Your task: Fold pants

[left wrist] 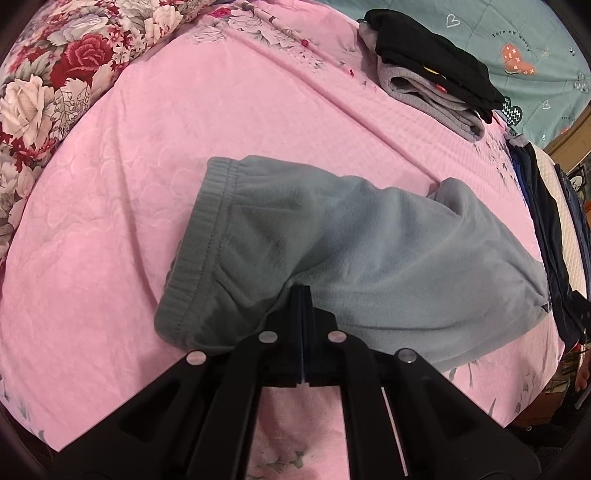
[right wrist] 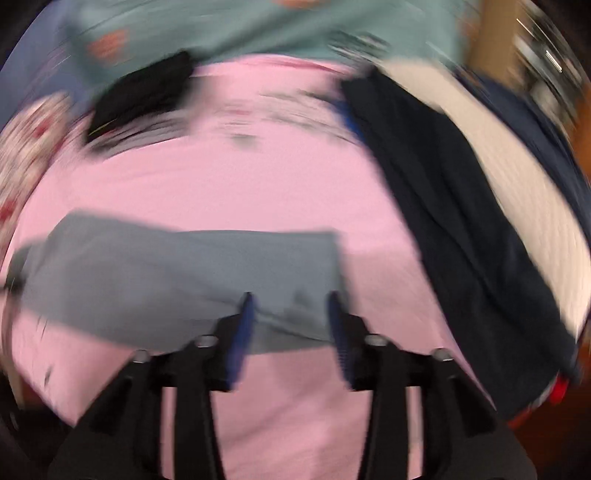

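grey pants [left wrist: 332, 240] just beyond left gripper [left wrist: 302, 291]

One pair of grey fleece pants [left wrist: 332, 243] lies folded on the bed, near its front edge. One pink bedspread [left wrist: 184, 129] covers the bed. One stack of folded clothes [left wrist: 432, 74] sits toward the far edge, made of two visible items: one black on top, one grey beneath. One floral quilt [left wrist: 48, 81] lies along the left edge. One teal blanket [left wrist: 517, 33] lies at the far right corner. One dark navy garment [right wrist: 443, 206] lies along the right edge. Two hand-held grippers: left hand-held gripper [left wrist: 301, 295], right hand-held gripper [right wrist: 291, 306].
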A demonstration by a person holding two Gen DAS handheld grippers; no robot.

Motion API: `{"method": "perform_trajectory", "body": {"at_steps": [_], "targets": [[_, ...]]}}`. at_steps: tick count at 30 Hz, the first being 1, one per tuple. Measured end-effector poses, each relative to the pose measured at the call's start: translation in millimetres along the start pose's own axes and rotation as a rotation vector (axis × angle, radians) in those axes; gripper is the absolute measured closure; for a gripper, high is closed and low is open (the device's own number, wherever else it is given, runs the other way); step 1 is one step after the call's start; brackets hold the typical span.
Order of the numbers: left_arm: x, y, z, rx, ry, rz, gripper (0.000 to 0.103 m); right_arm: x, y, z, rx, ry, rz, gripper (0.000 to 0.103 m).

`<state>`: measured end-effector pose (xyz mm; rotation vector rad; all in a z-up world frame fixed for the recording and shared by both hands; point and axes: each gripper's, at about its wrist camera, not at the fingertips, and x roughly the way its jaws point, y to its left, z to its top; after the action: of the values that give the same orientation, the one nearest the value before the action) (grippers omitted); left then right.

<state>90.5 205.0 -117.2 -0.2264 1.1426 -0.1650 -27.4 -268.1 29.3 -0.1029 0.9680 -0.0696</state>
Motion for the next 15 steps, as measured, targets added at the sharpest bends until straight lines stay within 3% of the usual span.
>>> {"method": "perform_trajectory", "body": {"at_steps": [2,4,6,9,12,15], "targets": [[0,-1,0,-0.004,0.001,0.005,0.100,-4,58,0,-0.224,0.008,0.130,0.053],[1,-3,-1,0.004,-0.002,0.015,0.100,0,99,-1,-0.371,0.027,0.240,0.053],[1,-2,-1,-0.002,-0.003,0.012,0.100,6,140,-5,-0.540,0.032,0.313,0.053],[1,1,-1,-0.016,-0.001,-0.005,0.100,22,178,-8,-0.710,0.061,0.347,0.059],[1,4,-2,-0.023,-0.003,-0.023,0.100,45,189,-4,-0.751,0.122,0.340,0.072],[2,10,-2,-0.043,-0.002,-0.056,0.100,65,198,0,-0.780,0.181,0.338,0.074]]}}
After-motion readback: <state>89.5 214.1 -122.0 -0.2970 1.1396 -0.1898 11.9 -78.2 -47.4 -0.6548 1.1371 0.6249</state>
